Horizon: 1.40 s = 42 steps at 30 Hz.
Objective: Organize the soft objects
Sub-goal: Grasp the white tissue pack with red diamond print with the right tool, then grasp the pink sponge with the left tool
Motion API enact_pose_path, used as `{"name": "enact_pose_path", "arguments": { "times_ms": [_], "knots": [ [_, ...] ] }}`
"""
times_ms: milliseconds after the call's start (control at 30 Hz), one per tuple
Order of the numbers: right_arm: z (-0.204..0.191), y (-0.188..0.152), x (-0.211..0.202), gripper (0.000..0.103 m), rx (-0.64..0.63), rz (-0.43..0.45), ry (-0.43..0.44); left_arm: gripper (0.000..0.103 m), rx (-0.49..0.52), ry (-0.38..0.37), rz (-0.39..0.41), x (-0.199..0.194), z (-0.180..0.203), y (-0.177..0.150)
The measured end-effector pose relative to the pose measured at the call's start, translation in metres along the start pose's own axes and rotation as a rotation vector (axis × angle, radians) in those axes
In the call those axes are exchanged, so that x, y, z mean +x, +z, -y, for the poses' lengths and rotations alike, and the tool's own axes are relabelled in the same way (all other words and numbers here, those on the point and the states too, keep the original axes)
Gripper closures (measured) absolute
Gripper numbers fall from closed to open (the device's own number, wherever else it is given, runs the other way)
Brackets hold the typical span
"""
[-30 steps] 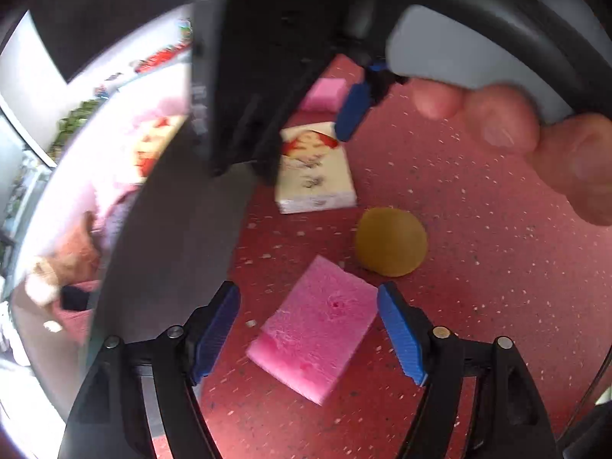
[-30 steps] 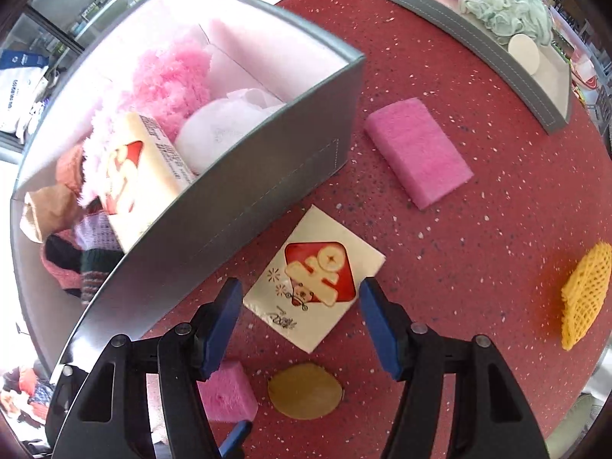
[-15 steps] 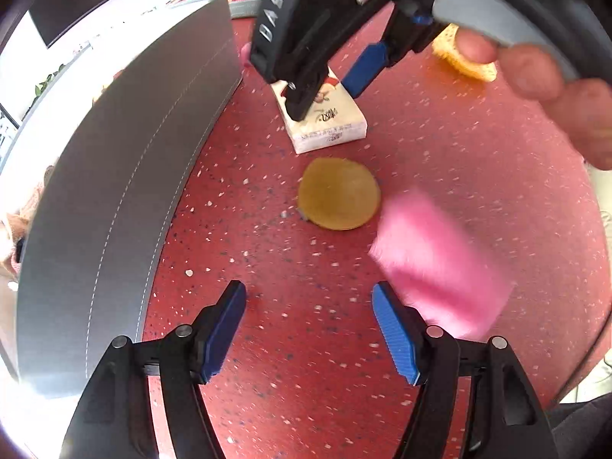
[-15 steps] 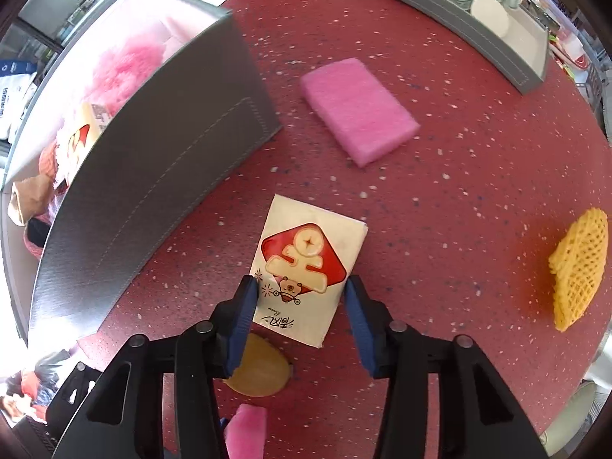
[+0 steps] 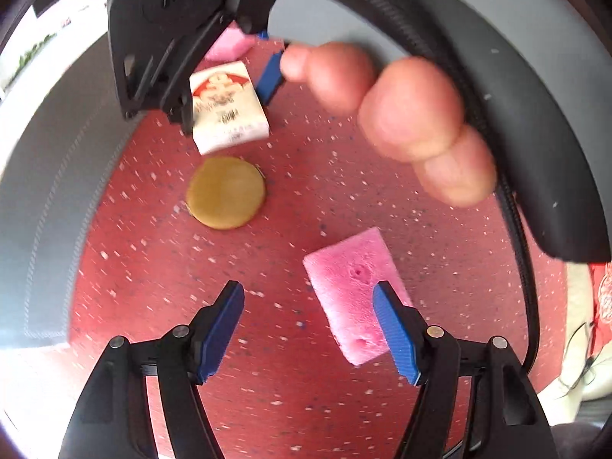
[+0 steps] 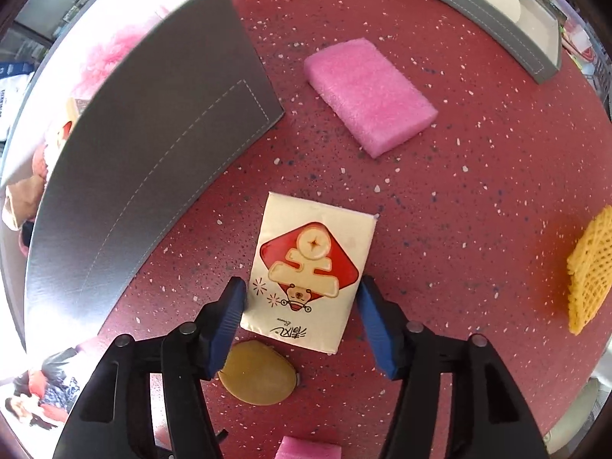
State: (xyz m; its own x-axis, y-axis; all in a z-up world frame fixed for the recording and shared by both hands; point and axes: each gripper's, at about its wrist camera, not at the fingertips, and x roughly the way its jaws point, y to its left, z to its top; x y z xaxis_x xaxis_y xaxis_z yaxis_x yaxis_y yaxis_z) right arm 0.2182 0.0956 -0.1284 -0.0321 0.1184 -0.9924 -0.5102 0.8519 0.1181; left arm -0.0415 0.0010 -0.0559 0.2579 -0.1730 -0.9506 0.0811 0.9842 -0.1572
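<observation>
Left wrist view: the left gripper (image 5: 308, 329) hangs released over the speckled red tabletop (image 5: 290, 199), nothing between its fingers; a small pink foam block (image 5: 354, 294) lies partly behind the right finger, a round tan sponge disc (image 5: 225, 192) further ahead.

Right wrist view: the right gripper (image 6: 300, 319) points down, its jaws opening around a cream tissue pack with a red emblem (image 6: 310, 271). The left pad seems to touch the pack's edge; the right stands just clear. A grey stitched storage box (image 6: 153, 145) stands to the left, a larger pink foam slab (image 6: 369, 93) beyond, and a yellow foam net (image 6: 589, 267) at far right.
</observation>
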Motion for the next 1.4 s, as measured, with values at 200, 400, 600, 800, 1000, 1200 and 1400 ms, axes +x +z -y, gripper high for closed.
{"name": "enact_pose_path", "arguments": {
  "times_ms": [200,400,600,800,1000,1200,1400],
  "knots": [
    [0.005,-0.031,-0.009,0.047,-0.123,0.048,-0.045,0.032,-0.022,-0.009,0.013,0.008,0.015,-0.005],
    [0.069,-0.070,-0.011,0.047,-0.056,0.021,-0.090,0.022,-0.015,-0.004,-0.006,0.028,0.043,0.002],
    [0.120,-0.116,-0.030,0.047,0.063,0.043,-0.079,0.022,-0.123,-0.042,-0.038,0.018,0.036,0.005],
    [0.133,-0.164,-0.043,0.047,0.079,0.071,-0.110,0.022,-0.167,-0.057,-0.090,0.030,0.053,0.018],
    [0.135,-0.198,-0.039,0.047,0.081,0.066,-0.120,0.022,-0.135,0.063,-0.139,0.057,0.077,0.027],
    [0.128,-0.246,-0.039,0.047,0.073,0.081,-0.103,0.054,-0.127,0.063,-0.122,0.052,0.064,0.023],
    [0.124,-0.255,-0.048,0.047,0.074,0.097,-0.083,0.055,-0.141,0.065,-0.137,0.043,0.032,0.026]
  ]
}}
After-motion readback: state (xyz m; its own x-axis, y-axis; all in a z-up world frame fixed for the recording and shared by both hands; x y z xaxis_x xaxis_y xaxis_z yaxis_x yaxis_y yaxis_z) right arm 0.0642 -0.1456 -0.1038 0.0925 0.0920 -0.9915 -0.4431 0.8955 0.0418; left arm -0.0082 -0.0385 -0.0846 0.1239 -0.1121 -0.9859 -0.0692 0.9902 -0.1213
